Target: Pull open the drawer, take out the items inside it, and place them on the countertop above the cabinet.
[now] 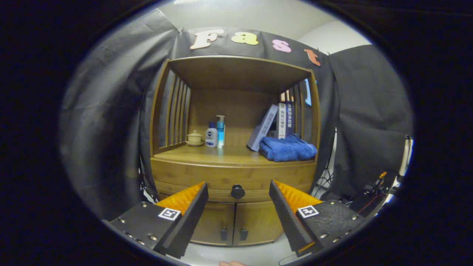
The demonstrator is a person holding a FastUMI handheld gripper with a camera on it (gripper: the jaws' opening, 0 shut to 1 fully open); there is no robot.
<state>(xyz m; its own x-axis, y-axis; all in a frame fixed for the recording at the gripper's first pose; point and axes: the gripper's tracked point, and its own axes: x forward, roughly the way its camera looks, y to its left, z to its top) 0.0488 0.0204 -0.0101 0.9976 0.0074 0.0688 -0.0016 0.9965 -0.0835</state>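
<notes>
One small round knob (237, 191) is all I have to take hold of on the drawer (232, 179), and it sits dead centre on the front, just ahead of my gripper (238, 195) and in line with the gap between the fingers, which stand wide apart with nothing between them. The drawer is shut, directly under the tabletop (221, 157) of the wooden cabinet (168, 111) and above the two lower doors (234, 223). I judge the knob to be hard, smooth and rigid, so it may slip if I pinch only its rounded face; closing behind its head, near the stem, should give a surer pull. A wooden drawer like this probably runs stiffly and could bind if I tug off-axis, so a straight, level pull looks wise. What lies inside I cannot tell. The tabletop already carries a cup (194, 138), two bottles (215, 133), some books (275, 123) and a folded blue towel (287, 148), leaving bare wood in the middle.
</notes>
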